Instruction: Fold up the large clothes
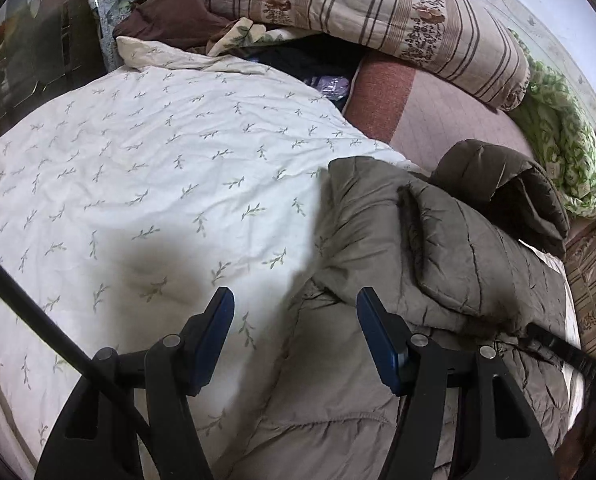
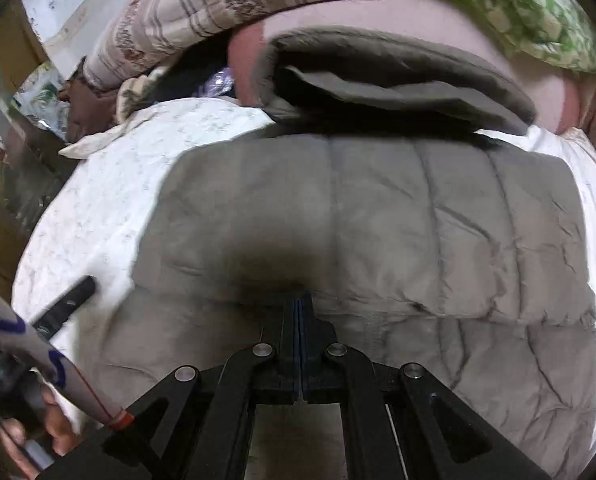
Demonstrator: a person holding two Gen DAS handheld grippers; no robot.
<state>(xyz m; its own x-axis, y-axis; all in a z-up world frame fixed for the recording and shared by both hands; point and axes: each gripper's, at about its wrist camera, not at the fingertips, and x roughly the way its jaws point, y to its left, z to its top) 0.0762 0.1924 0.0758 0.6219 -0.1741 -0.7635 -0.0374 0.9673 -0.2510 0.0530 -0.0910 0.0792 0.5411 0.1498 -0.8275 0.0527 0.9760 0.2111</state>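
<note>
A grey-brown quilted puffer jacket (image 1: 438,248) lies on the bed's white leaf-print sheet (image 1: 137,160), partly folded, with its darker hood (image 1: 510,184) at the far end. My left gripper (image 1: 295,300) is open and empty, hovering over the jacket's left edge where it meets the sheet. In the right wrist view the jacket (image 2: 378,220) fills the middle, a sleeve folded across its top (image 2: 398,84). My right gripper (image 2: 301,300) has its jaws pressed together, tips against the jacket's near part; whether fabric is pinched between them is hidden.
A striped floral quilt (image 1: 378,12) and a green leaf-print quilt (image 1: 562,148) are piled at the bed's far side on a pink blanket (image 1: 438,120). Brown clothes (image 1: 169,12) lie far left. The left gripper's finger (image 2: 65,304) and a hand (image 2: 53,424) show lower left.
</note>
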